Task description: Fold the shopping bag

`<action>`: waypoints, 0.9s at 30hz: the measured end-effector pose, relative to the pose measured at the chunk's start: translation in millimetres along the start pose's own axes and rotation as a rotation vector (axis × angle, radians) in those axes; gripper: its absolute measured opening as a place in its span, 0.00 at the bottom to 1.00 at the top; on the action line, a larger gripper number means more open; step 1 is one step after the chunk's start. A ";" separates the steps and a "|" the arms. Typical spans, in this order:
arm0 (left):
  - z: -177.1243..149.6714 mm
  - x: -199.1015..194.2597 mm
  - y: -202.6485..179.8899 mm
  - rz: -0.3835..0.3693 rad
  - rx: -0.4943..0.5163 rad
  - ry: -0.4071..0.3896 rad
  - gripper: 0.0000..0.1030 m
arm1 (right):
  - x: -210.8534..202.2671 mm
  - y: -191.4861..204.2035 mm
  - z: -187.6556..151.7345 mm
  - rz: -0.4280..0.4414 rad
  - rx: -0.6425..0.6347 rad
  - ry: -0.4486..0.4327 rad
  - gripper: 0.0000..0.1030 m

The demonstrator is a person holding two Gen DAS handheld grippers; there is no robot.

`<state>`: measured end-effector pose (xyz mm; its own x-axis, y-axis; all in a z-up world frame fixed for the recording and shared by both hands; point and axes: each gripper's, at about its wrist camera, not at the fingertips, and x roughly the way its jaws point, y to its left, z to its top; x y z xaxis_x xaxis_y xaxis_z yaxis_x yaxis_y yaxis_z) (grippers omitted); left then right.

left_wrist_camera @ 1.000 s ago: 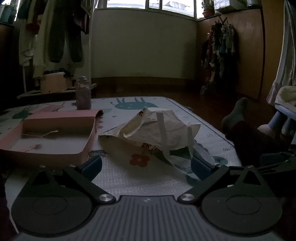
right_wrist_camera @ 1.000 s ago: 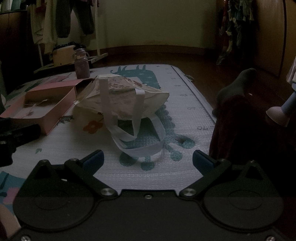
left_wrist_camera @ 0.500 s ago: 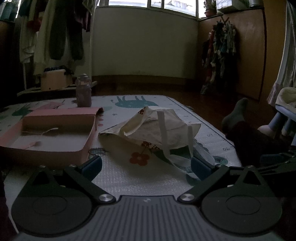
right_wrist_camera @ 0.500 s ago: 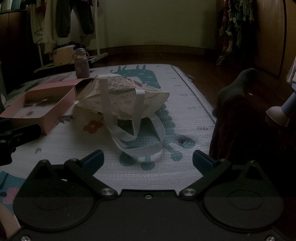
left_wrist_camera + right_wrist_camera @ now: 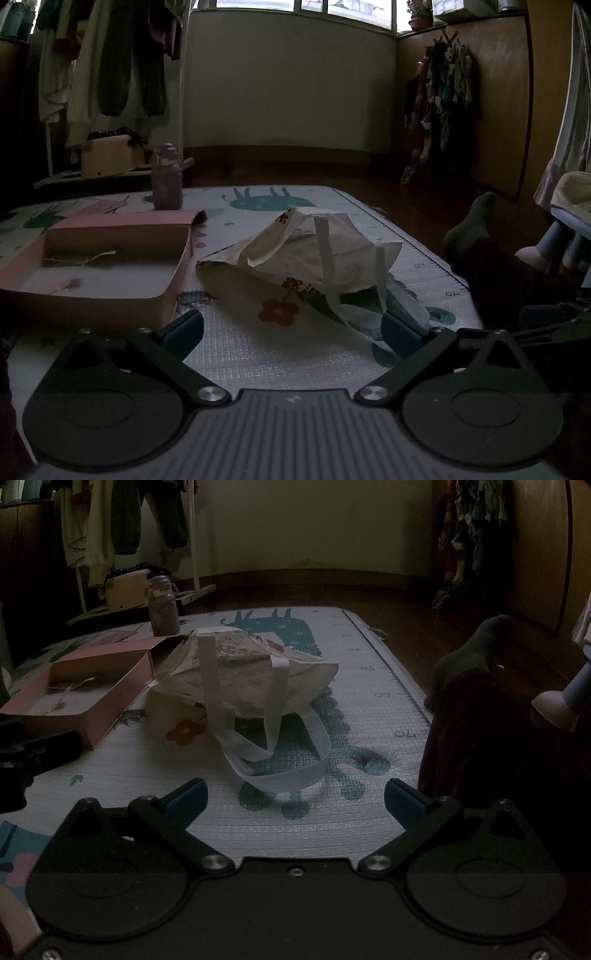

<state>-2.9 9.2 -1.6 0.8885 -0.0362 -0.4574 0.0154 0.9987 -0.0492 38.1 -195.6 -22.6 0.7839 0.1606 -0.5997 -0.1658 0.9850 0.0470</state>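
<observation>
On the play mat [image 5: 369, 686], beside the pink box [image 5: 110, 266], the shopping bag [image 5: 251, 675] lies crumpled, handles [image 5: 280, 771] trailing forward. Left claw [image 5: 291, 328] and right claw [image 5: 295, 797] both gape wide, empty. Grip opposite bag corners; flatten before folding.

Numbers were printed along the ruler strip at the right edge of the play mat [image 5: 369, 701]: 50, 60 and 70 could be read in the right wrist view, and 70 again in the left wrist view. Red print was seen on the shopping bag [image 5: 306, 258], but it could not be read.
</observation>
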 end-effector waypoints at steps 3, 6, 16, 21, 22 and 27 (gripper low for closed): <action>3.1 2.0 2.4 0.000 -0.010 0.001 1.00 | 2.2 -1.6 2.6 0.008 0.006 0.010 1.00; 13.5 9.2 11.0 -0.018 -0.043 0.001 1.00 | 7.7 4.0 3.2 0.012 -0.014 0.013 1.00; 33.3 34.1 19.2 -0.044 0.000 -0.007 1.00 | 21.8 11.3 15.4 0.050 -0.069 -0.072 1.00; 39.3 47.6 21.8 -0.054 -0.008 0.015 1.00 | 31.3 12.9 22.2 0.087 -0.077 -0.091 1.00; 40.5 51.2 23.5 -0.059 -0.021 0.017 1.00 | 35.9 8.3 32.7 0.088 -0.088 -0.087 1.00; 44.8 73.5 26.9 -0.093 -0.032 0.077 1.00 | 54.3 -6.5 60.5 0.155 -0.078 -0.059 1.00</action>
<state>83.4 35.1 3.2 0.8462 -0.1326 -0.5161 0.0805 0.9892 -0.1222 117.9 -189.5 -7.1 0.7787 0.3154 -0.5424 -0.3311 0.9409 0.0718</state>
